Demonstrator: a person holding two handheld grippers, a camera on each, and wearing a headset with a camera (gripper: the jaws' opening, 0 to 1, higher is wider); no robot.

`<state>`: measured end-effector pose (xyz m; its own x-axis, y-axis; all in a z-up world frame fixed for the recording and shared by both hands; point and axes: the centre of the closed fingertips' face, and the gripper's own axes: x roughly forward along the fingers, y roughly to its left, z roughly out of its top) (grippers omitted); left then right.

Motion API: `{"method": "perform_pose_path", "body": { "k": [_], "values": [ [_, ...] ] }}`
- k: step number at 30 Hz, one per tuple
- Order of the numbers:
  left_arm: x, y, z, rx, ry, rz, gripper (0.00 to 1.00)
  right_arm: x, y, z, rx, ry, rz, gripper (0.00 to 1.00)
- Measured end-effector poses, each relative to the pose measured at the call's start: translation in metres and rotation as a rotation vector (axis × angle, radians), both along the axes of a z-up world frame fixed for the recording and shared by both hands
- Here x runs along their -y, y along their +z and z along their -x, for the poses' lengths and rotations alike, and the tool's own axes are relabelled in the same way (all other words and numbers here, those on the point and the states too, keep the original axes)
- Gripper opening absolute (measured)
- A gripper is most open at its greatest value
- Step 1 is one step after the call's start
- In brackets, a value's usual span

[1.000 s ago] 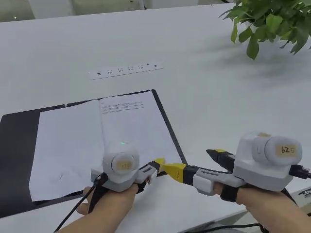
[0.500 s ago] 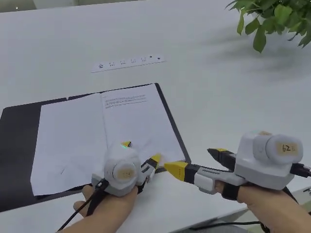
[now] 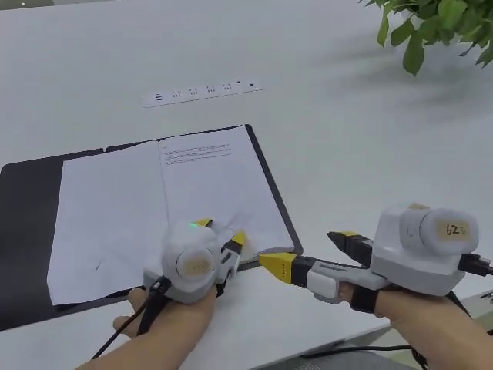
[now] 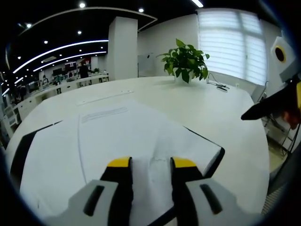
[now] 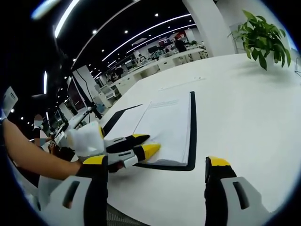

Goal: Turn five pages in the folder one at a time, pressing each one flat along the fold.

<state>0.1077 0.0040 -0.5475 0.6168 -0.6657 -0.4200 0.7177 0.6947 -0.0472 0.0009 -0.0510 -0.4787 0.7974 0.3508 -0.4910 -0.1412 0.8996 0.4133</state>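
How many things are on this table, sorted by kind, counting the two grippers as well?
Grippers: 2, the left gripper and the right gripper
Folders: 1, the folder, lying open
Plants: 1, the potted plant
Socket strips: 1, the socket strip
Total: 5

White rounded housings, yellow-tipped black fingers (image 3: 289, 270); right gripper (image 3: 306, 251) bears a numbered label, left gripper (image 3: 220, 231) trails a black cable (image 3: 127, 331).
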Motion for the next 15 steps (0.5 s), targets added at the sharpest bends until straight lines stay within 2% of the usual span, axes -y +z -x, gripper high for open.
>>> {"method": "perform_pose_path", "body": {
  "k": [1,3,4,5,10,12,13,15],
  "values": [
    [-0.001,0.000,-0.002,-0.001,0.006,-0.001,0.27,0.000,0.000,0.000,-0.001,0.002,0.002,0.85],
    [-0.006,-0.002,-0.007,-0.027,0.039,0.001,0.19,-0.002,0.000,0.000,-0.001,0.005,0.002,0.85],
    [-0.006,-0.001,-0.009,-0.016,0.033,-0.004,0.17,-0.002,-0.001,0.000,-0.002,0.007,0.001,0.84],
    [-0.005,-0.001,-0.007,-0.019,0.016,-0.011,0.17,-0.003,-0.001,-0.001,-0.002,0.010,0.001,0.84],
    [-0.003,-0.002,-0.007,-0.051,0.031,0.018,0.15,-0.011,0.001,-0.007,0.004,0.025,-0.012,0.81],
    [-0.003,-0.002,-0.006,-0.055,0.032,0.025,0.14,-0.022,0.005,-0.010,0.006,0.035,-0.075,0.75],
    [-0.003,-0.002,-0.006,-0.055,0.031,0.027,0.14,-0.024,0.005,-0.012,0.005,0.033,-0.086,0.70],
    [-0.003,-0.002,-0.005,-0.056,0.027,0.030,0.14,-0.032,0.004,-0.017,-0.011,0.018,-0.145,0.63]
  ]
}}
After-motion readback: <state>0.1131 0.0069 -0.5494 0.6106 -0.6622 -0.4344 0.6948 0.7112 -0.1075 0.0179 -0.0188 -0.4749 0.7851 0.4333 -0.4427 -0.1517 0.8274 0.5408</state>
